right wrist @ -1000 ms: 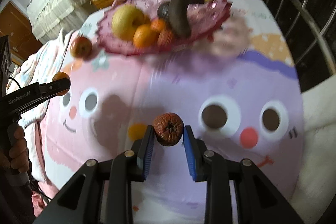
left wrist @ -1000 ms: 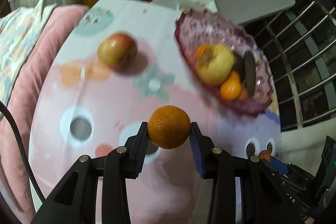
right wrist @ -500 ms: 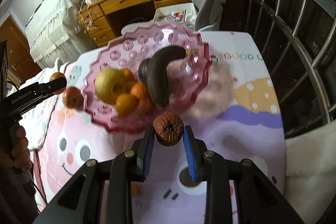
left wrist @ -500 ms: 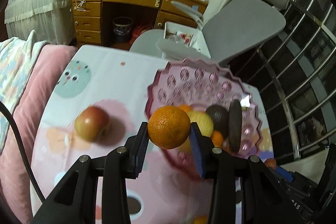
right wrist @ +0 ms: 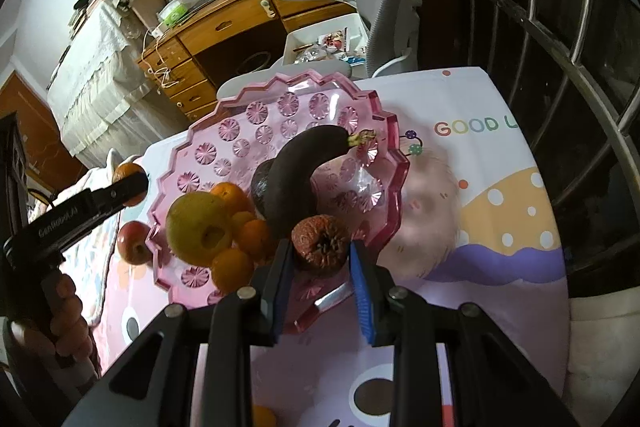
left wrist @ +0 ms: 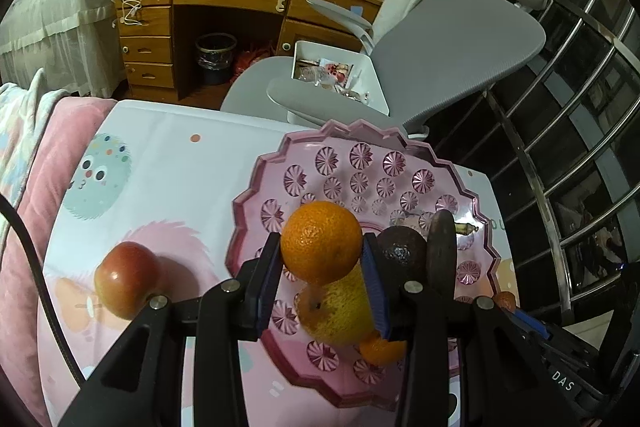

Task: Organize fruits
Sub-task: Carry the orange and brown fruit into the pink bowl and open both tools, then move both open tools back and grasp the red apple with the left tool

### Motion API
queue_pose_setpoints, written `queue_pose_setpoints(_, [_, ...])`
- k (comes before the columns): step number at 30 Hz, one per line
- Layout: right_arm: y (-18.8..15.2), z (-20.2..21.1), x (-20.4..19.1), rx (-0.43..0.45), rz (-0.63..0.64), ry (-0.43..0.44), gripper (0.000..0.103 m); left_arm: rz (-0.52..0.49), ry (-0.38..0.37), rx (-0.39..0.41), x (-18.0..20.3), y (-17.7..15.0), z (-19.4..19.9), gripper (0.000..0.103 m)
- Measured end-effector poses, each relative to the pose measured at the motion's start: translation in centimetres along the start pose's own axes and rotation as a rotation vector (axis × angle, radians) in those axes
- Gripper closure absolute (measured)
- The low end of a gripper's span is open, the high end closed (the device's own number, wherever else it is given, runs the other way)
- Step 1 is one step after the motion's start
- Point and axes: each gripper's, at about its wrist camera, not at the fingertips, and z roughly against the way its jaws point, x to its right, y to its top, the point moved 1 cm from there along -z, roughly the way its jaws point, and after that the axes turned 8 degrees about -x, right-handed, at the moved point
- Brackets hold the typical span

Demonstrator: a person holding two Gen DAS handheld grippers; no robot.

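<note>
Cartoon tablecloth (left wrist: pixel 168 163) | left gripper (left wrist: pixel 322 269) pinching orange (left wrist: pixel 321 242), hiding bowl (left wrist: pixel 360 147) fruit | right gripper (right wrist: pixel 320 259) pinching wrinkled fruit (right wrist: pixel 320 242)

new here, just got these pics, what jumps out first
The pink glass bowl heaped with fruit, a blackened banana curving across the pile. Each pair of tongs grips a fruit over it: left tongs an orange, right tongs a wrinkled brown fruit.

A table covered with a cartoon-printed cloth (left wrist: pixel 168 163) carries the fruit. A pink glass plate (left wrist: pixel 360 163) sits toward its right edge, near the far right corner. A red apple (left wrist: pixel 124 281) lies on the cloth just left of the plate, apart from it.
</note>
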Motion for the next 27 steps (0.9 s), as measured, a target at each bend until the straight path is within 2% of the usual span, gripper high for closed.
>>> queue_pose_setpoints(2, [0.2, -0.4, 0.3, -0.005, -0.008, -0.005, 0.072, -0.004, -0.003, 0.003, 0.3, 0.2, -0.2, 0.048])
queue_pose_setpoints(3, [0.2, -0.5, 0.3, -0.007, -0.009, -0.002, 0.068, -0.001, -0.004, 0.015, 0.4, 0.2, 0.0, 0.032])
queue_pose_setpoints(4, [0.2, -0.6, 0.4, -0.009, -0.012, 0.003, 0.065, 0.001, -0.002, 0.029, 0.5, 0.1, 0.2, 0.027])
queue_pose_setpoints(8, [0.2, -0.3, 0.8, -0.005, -0.026, 0.025, 0.063, -0.006, 0.025, 0.028, 0.7, -0.1, 0.8, 0.026])
queue_pose_setpoints(11, [0.0, -0.1, 1.1, -0.003, -0.046, 0.046, 0.056, 0.014, 0.041, 0.022, 0.3, -0.4, 1.4, 0.017])
queue_pose_setpoints(13, [-0.1, 0.0, 1.2, -0.006, -0.059, 0.055, 0.05, 0.03, 0.044, 0.018, -0.2, -0.9, 1.8, 0.016])
queue_pose_setpoints(17, [-0.7, 0.5, 1.2, -0.005, -0.09, 0.077, 0.044, 0.071, 0.066, 0.009, -1.9, -1.9, 2.6, 0.015])
queue_pose_setpoints(19, [-1.1, 0.8, 0.8, 0.0, -0.089, 0.064, 0.033, 0.089, 0.074, 0.002, -2.8, -2.4, 2.9, 0.015])
queue_pose_setpoints(21, [-1.5, 1.0, 0.5, 0.005, -0.09, 0.05, 0.027, 0.107, 0.086, -0.007, -4.0, -3.0, 3.4, 0.015])
queue_pose_setpoints(24, [-2.3, 1.2, 0.0, -0.004, -0.095, 0.043, 0.026, 0.13, 0.1, -0.017, -5.7, -3.6, 4.0, 0.01])
queue_pose_setpoints(27, [-3.3, 1.6, -0.5, -0.006, -0.112, 0.022, 0.025, 0.133, 0.114, -0.028, -6.8, -3.8, 4.3, 0.009])
